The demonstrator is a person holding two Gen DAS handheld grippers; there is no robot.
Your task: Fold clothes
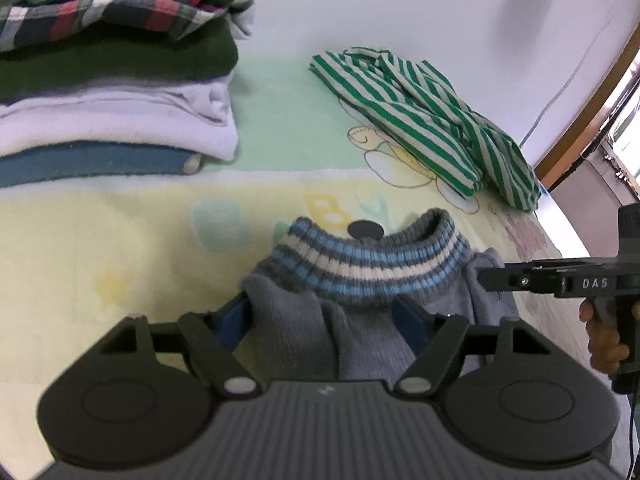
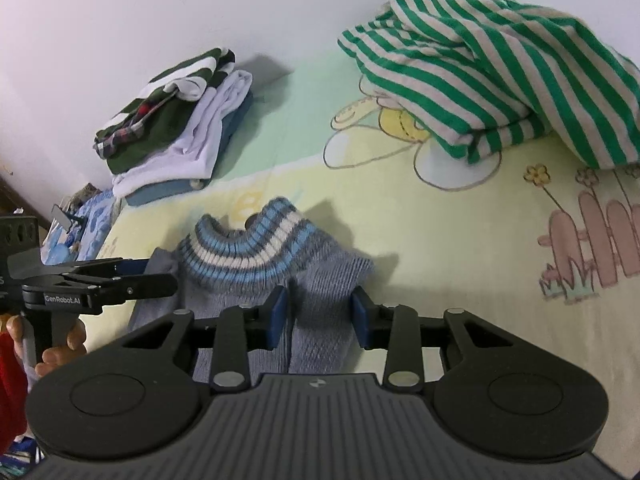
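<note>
- The grey-blue knitted sweater with a blue-and-cream striped ribbed collar (image 1: 360, 276) lies at the near edge of the bed with the pastel cartoon-print sheet (image 1: 120, 248), directly in front of both claws.
- The collar points away from the claws toward the wall-side edge of the bed; the body runs back under them and out of view. The long axis therefore appears to run from near edge to far edge, though the lower part is hidden.
- The left claw (image 1: 324, 316) has its blue pads set apart with knit bunched between them at the left shoulder; gripping cannot be confirmed.
- The right claw (image 2: 320, 316) stands likewise on a raised fold at the right shoulder, pads on either side of it.
- Both claws are equally near, one per shoulder.
- The stack of folded garments (image 2: 176, 128) sits at the far left of the bed; the crumpled green-and-white striped garment (image 2: 500, 68) lies at the far right, well apart from the sweater.
</note>
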